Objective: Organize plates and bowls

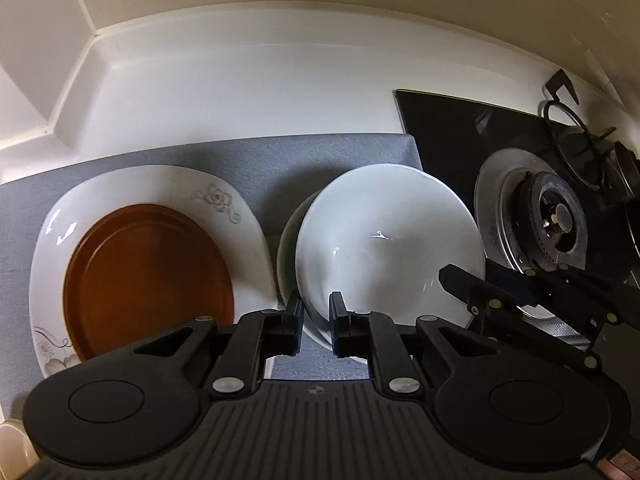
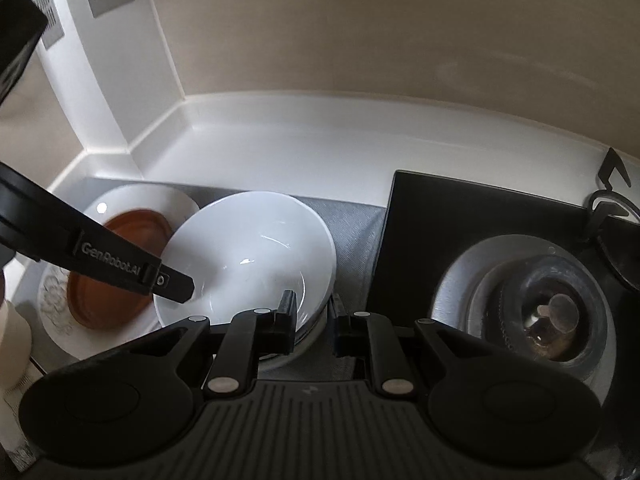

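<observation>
White bowl (image 1: pixel 384 240) pinched at both rims above another bowl (image 1: pixel 289 248).
Your left gripper (image 1: pixel 316 320) and right gripper (image 2: pixel 312 320) jaws grip thin rims; tilting could chip them.

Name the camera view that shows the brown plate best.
The left wrist view: the brown plate lies close and sharp on the white flowered plate, only its near edge hidden. In the right wrist view the brown plate is smaller, blurred and crossed by the left tool.

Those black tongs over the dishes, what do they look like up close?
Both are matte black plastic: the left tongs and right tongs have two flat fingers on hinged links with silver rivets, round housings and a ribbed base. One finger reads "GenRobot.AI".
</observation>
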A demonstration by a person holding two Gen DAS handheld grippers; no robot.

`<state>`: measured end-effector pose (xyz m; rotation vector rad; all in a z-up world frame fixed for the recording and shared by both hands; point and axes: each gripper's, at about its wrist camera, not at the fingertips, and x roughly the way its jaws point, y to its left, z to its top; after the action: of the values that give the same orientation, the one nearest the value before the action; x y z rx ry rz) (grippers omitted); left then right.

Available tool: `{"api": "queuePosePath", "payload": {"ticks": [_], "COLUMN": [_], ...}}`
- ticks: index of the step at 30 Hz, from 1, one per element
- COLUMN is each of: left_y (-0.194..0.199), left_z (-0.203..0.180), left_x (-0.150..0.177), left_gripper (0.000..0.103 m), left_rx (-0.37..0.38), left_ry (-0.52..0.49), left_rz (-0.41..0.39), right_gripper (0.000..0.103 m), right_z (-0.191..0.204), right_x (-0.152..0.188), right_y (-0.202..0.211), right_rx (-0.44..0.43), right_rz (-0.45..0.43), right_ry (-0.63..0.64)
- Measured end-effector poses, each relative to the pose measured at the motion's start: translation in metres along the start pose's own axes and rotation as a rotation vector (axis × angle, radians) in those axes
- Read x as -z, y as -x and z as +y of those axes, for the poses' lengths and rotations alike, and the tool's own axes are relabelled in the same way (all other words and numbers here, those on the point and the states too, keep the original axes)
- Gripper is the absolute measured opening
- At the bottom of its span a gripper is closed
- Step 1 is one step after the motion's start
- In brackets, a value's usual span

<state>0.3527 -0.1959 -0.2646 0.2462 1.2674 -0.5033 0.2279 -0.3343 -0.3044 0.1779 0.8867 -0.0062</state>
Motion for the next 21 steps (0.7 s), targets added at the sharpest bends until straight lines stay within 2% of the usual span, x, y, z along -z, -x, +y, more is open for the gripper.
{"api": "queuePosePath", "payload": {"ticks": [5, 11, 14, 19, 21], "left_y": [-0.006, -0.007, -0.007, -0.007, -0.009], "left_z": [0.002, -0.003, -0.004, 0.004, 0.008], "left_x": [0.0, -0.002, -0.002, -0.002, -0.002], "left_gripper": [0.014, 0.014, 0.014, 0.014, 0.018], "left_rx": [-0.017, -0.028, -0.045, -0.02, -0.013], "left_ry": [0.003, -0.031, -0.038, -0.003, 0.016], "left_rz": [0.006, 0.0, -0.007, -0.008, -0.003], "right_gripper": [0.017, 0.018, 0.018, 0.019, 0.019], "right_z": [0.004, 0.005, -0.004, -0.017, -0.022], "right_x": [0.0, -0.001, 0.0, 0.004, 0.006], "right_y": [-0.009, -0.011, -0.008, -0.004, -0.003], "right_rx": [-0.011, -0.01, -0.047, -0.098, -0.119], "right_rz": [0.028, 0.02, 0.019, 0.008, 0.007], "right_ry": [0.037, 0.049, -0.013, -0.157, -0.212]}}
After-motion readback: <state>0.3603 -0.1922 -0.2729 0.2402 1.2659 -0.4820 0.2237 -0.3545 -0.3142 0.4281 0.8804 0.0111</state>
